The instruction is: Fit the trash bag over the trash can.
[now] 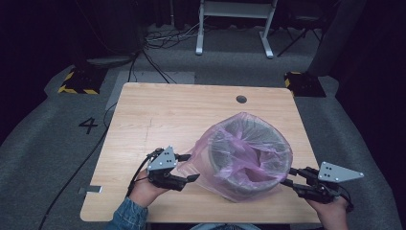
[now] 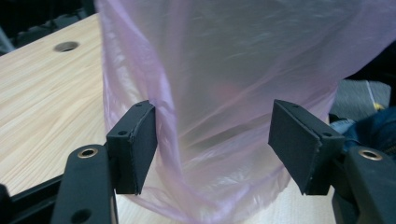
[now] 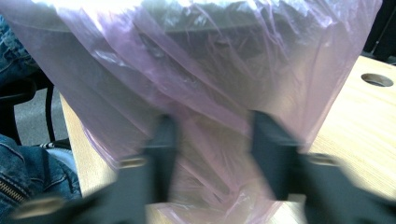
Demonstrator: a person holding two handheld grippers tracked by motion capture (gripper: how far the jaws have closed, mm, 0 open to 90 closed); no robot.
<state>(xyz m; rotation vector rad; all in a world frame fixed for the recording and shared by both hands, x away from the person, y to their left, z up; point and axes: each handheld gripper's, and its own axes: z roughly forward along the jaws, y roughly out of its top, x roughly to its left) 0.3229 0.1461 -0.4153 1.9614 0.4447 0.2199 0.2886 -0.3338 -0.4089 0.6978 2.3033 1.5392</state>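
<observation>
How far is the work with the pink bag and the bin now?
Done: the pink bag already lines the grey bin, folded over its rim. In hand: both grippers, left and right, are open at the bag's skirt. Left: probably pulling the loose plastic down.

Black two-jaw grippers — grey three-cornered plates, trailing cables — denim sleeve.

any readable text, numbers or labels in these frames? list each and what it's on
"4": a dark numeral on the grey floor mat left of the table.
No print can be seen on the pink bag, the bin inside it, or either claw; the right gripper view is blurred.
</observation>
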